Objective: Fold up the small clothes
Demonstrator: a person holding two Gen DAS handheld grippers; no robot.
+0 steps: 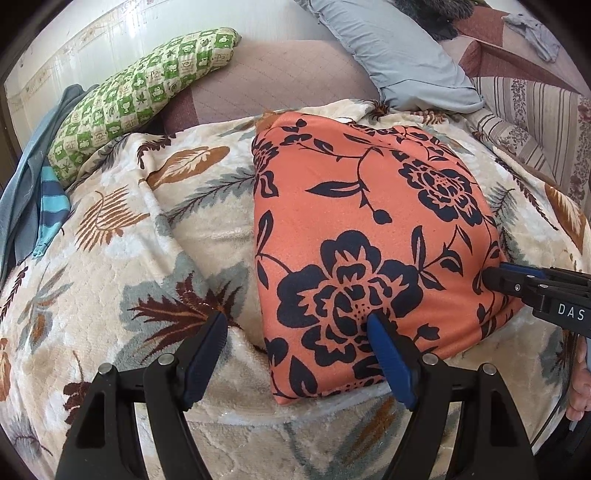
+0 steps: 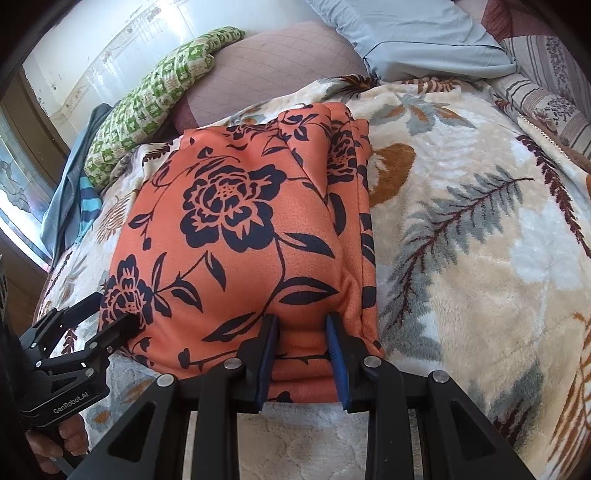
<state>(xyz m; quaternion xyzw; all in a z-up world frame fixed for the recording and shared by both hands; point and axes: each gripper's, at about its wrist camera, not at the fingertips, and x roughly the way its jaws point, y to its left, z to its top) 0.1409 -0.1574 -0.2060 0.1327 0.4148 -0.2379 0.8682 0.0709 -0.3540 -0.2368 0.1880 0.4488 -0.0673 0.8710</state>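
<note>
An orange garment with dark blue flowers (image 1: 369,229) lies folded into a thick rectangle on a cream leaf-print blanket (image 1: 147,258); it also shows in the right wrist view (image 2: 236,243). My left gripper (image 1: 299,325) is open wide at the garment's near left corner, with its right finger on the cloth and its left finger over the blanket. My right gripper (image 2: 301,325) is partly open, its two fingers pressing on the garment's near edge with a bulge of cloth between them. The right gripper shows at the garment's right edge in the left wrist view (image 1: 517,280).
A green checked pillow (image 1: 140,92) and a grey-blue pillow (image 1: 399,55) lie at the far side of the bed. Blue and striped clothes (image 1: 40,192) hang at the far left. A striped quilt (image 1: 535,110) lies at the right, with a grey garment (image 1: 535,33) beyond it.
</note>
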